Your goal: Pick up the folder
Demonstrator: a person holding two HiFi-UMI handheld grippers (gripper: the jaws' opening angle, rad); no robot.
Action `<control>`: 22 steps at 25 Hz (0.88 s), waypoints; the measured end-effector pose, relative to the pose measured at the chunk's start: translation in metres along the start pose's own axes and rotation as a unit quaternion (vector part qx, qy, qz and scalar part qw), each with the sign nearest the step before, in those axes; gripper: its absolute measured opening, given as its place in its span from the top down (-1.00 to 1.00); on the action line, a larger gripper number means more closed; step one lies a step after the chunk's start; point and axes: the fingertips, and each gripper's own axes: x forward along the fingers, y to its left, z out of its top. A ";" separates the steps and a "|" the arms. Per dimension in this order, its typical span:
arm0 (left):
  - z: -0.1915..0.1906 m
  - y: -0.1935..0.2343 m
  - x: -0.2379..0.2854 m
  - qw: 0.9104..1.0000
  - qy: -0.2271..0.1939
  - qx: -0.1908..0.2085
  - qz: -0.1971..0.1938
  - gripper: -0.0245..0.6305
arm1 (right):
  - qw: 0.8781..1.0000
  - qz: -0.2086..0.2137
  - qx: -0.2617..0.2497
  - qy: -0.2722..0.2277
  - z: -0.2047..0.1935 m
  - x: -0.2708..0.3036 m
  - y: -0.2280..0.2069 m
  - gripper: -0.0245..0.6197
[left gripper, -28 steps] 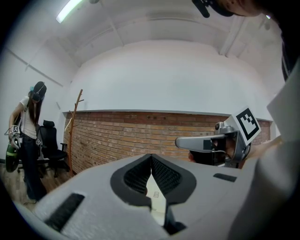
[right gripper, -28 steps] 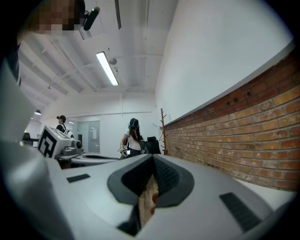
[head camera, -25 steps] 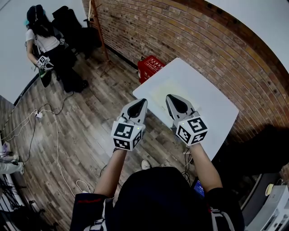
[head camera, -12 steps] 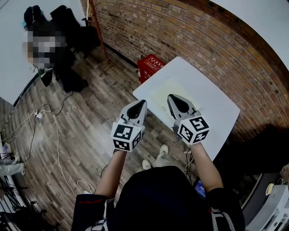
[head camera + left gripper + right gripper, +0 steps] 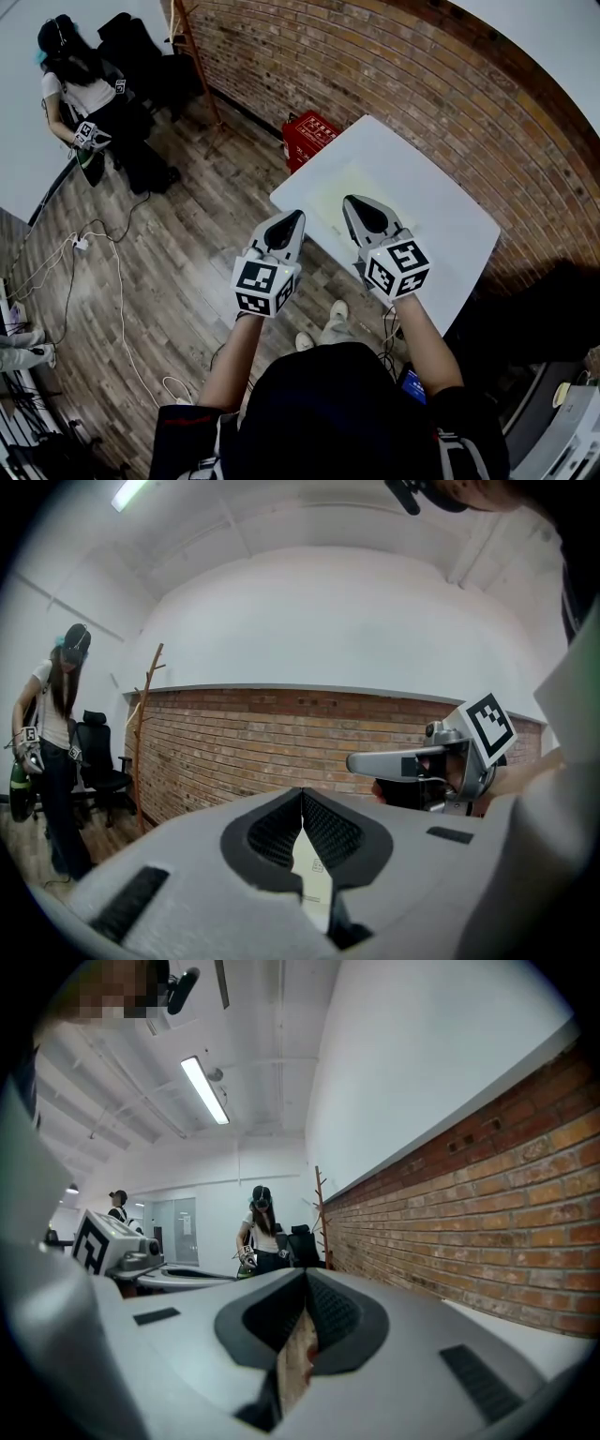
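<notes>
Head view: the pale yellow flat folder [image 5: 339, 183] lies on the white rectangular table [image 5: 450, 239], in the table's 9 o'clock half. The grey right gripper [image 5: 356, 204] shows over the folder's near edge, with most of the sheet at 12 o'clock from its tips. The grey left gripper [image 5: 295, 217] shows at the table's near edge, with the folder at 1 o'clock from its tips. No contact with the folder is visible. Left gripper view and right gripper view: each pair of jaws is closed tip to tip, with nothing clamped. A red crate [image 5: 309, 139] stands on the wooden floor [image 5: 169, 272] at 11 o'clock from the folder.
</notes>
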 end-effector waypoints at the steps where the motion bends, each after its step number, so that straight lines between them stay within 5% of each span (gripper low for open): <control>1: -0.002 -0.001 0.003 1.000 0.002 0.000 0.000 0.86 | 1.000 -0.001 -0.001 0.003 -0.002 0.002 -0.003 0.83; 7: -0.022 -0.001 0.023 1.000 0.018 -0.018 -0.005 0.86 | 1.000 -0.006 -0.002 0.019 -0.016 0.012 -0.021 0.83; 13: -0.024 -0.009 0.029 0.999 -0.016 -0.020 -0.035 0.87 | 0.999 -0.008 0.008 0.040 -0.032 0.022 -0.032 0.83; 22: -0.069 -0.009 0.044 0.998 0.023 -0.057 -0.034 0.86 | 0.997 -0.024 0.018 0.077 -0.070 0.026 -0.054 0.83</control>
